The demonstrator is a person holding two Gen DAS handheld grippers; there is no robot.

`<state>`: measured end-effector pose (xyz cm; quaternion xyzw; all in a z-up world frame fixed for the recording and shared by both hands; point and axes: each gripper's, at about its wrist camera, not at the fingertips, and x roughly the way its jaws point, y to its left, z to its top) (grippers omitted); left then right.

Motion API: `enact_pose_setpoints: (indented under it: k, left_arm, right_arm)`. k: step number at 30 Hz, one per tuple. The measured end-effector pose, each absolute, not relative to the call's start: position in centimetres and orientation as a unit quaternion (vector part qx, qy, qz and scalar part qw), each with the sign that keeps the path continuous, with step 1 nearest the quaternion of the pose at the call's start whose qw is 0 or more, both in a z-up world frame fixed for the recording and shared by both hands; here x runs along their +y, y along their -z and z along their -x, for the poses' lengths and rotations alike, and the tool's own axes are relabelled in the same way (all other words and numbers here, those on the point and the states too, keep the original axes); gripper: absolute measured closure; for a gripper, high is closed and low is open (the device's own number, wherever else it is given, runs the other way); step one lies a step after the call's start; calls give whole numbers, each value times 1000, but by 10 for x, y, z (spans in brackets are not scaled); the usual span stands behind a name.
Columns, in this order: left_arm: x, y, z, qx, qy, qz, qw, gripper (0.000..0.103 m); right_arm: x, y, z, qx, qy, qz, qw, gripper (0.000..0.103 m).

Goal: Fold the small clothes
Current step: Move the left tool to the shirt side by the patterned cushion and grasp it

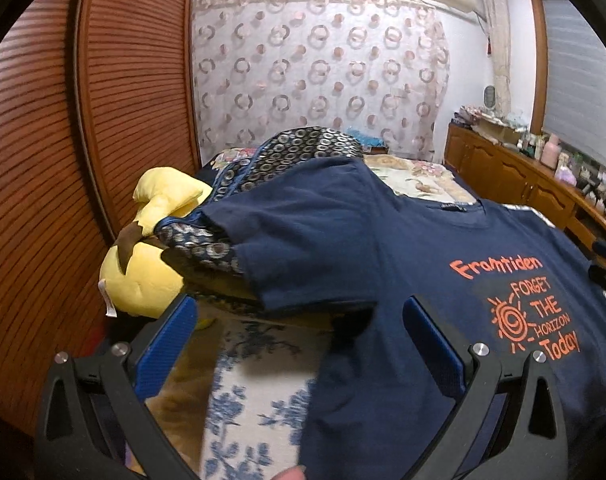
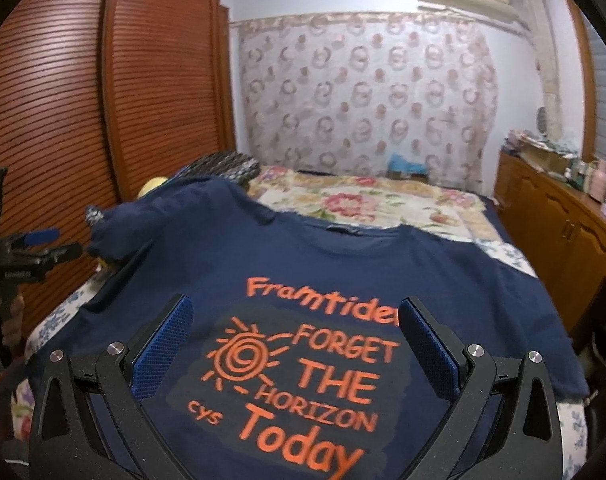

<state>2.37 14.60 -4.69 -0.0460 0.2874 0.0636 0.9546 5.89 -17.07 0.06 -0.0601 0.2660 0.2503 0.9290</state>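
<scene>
A navy T-shirt with an orange sun print lies face up on the bed, collar away from me. It also shows in the left wrist view, its left sleeve draped over a patterned dark cushion. My left gripper is open, hovering over the shirt's left side near the sleeve, holding nothing. My right gripper is open above the printed chest, holding nothing. The left gripper also shows at the left edge of the right wrist view.
A yellow plush toy lies beside the cushion at the bed's left. A floral bedspread covers the bed. A slatted wooden wardrobe stands at left. A wooden dresser with bottles stands at right.
</scene>
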Motion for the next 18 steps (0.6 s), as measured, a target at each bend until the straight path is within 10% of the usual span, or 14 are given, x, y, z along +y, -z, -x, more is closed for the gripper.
enact_pose_setpoints:
  k: [18]
  left_arm:
    - [199, 46, -78, 317, -15, 85, 944, 40]
  right_arm:
    - [-143, 32, -66, 314, -288, 85, 901, 0]
